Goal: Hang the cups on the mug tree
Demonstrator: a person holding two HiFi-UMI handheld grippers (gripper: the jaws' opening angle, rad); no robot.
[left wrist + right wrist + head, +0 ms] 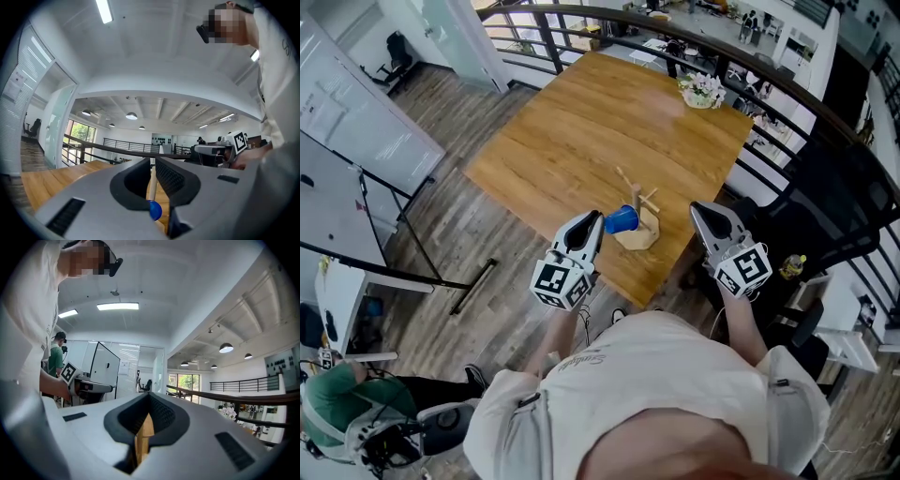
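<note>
The left gripper (598,224) pinches the blue cup (622,219) tight. The mug tree (638,234) is right at its tip. The right gripper (699,210) is closed and empty. Next, I think, the cup must slide onto a peg.

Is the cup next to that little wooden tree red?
No, the cup at the tip of the left gripper, beside the mug tree, is blue.

The mug tree (641,228) stands near the table's (572,131) lower edge — cup (622,219) just left of it, flowers (701,90) at upper right.
</note>
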